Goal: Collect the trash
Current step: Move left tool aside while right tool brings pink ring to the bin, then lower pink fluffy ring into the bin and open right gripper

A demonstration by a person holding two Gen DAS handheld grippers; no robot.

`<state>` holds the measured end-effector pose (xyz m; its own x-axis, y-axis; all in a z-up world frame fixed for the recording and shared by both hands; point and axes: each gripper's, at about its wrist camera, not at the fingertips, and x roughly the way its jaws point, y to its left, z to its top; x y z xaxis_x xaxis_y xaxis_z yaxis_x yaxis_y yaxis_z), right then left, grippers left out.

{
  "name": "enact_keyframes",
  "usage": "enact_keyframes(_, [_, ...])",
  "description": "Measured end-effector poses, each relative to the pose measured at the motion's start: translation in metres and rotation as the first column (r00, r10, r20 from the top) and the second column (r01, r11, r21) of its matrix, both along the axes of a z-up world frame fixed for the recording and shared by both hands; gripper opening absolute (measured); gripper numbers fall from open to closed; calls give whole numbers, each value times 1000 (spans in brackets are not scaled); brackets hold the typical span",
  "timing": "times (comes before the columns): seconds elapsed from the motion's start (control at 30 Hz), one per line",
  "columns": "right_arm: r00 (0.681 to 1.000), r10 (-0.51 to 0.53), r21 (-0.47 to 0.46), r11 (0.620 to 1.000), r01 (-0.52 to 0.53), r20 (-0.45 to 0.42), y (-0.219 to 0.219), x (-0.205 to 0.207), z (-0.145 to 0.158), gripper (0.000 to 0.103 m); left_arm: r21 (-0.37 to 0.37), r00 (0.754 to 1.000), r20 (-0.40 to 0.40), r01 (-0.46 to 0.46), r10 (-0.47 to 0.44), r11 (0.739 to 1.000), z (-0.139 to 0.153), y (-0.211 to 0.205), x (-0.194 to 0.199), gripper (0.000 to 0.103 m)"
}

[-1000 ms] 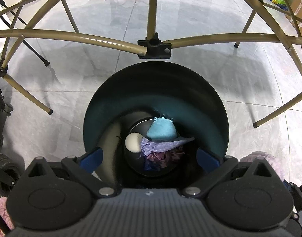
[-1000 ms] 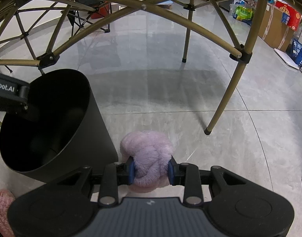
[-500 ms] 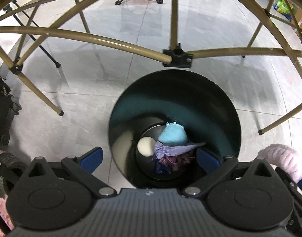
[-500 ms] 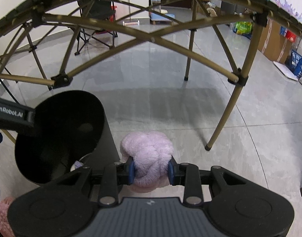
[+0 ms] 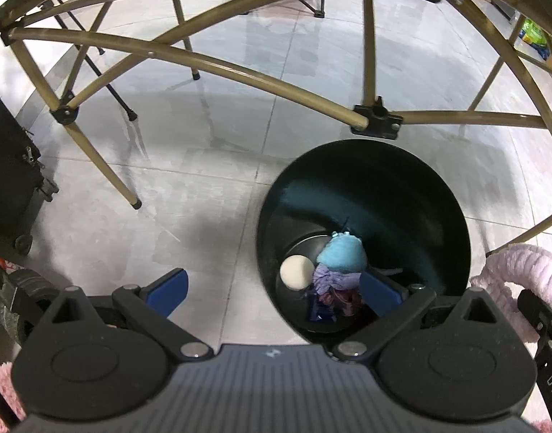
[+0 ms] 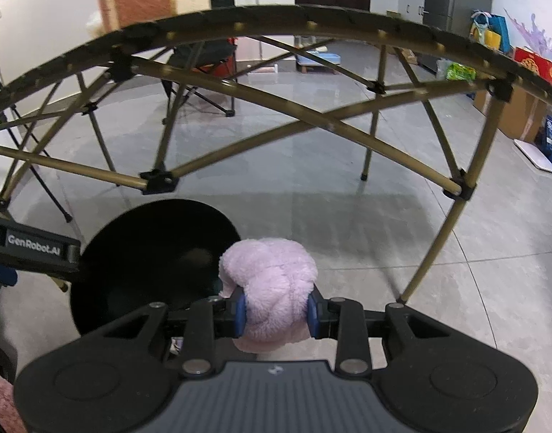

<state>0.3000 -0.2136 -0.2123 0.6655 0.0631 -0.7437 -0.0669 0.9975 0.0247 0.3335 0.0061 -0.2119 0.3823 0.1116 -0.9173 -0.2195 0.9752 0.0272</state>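
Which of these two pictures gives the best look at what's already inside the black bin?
The left wrist view. It looks straight down into the black bin, showing a pale ball, a blue wad and purple scraps at the bottom. The right wrist view shows only the bin's dark opening, partly behind the pink fluffy bundle.

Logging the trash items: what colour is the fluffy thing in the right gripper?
Pale pink-lilac fluffy bundle; clearest in the right wrist view.

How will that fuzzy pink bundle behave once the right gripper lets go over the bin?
The pink bundle bulges around the right gripper, so it's probably soft and light. It likely drops without rolling or bouncing. Its fuzz may cling to a pad briefly. Black bin sits left.
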Motion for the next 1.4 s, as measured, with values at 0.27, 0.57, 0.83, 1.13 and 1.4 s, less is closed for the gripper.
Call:
enact_keyframes(0.27, [998, 55, 10, 998, -55, 3, 26, 4, 3, 31, 9, 999, 6, -36, 35, 999, 3, 22, -7, 103])
enact_keyframes(0.57, [994, 113, 27, 993, -113, -2, 55, 11, 5, 31, 14, 997, 3, -74, 74, 997, 2, 47, -15, 103])
enact_keyframes(0.83, [989, 147, 34, 989, -146, -22, 79, 18, 2, 31, 12, 995, 5, -103, 103, 995, 4, 68, -22, 103])
enact_keyframes(1.13, [982, 177, 39, 984, -175, -60, 104, 28, -9, 31, 15, 990, -6, -143, 144, 990, -1, 94, -30, 103])
enact_keyframes(1.4, [975, 170, 43, 985, -165, -141, 123, 44, -32, 32, 22, 983, -24, -182, 183, 983, -8, 118, -37, 103])
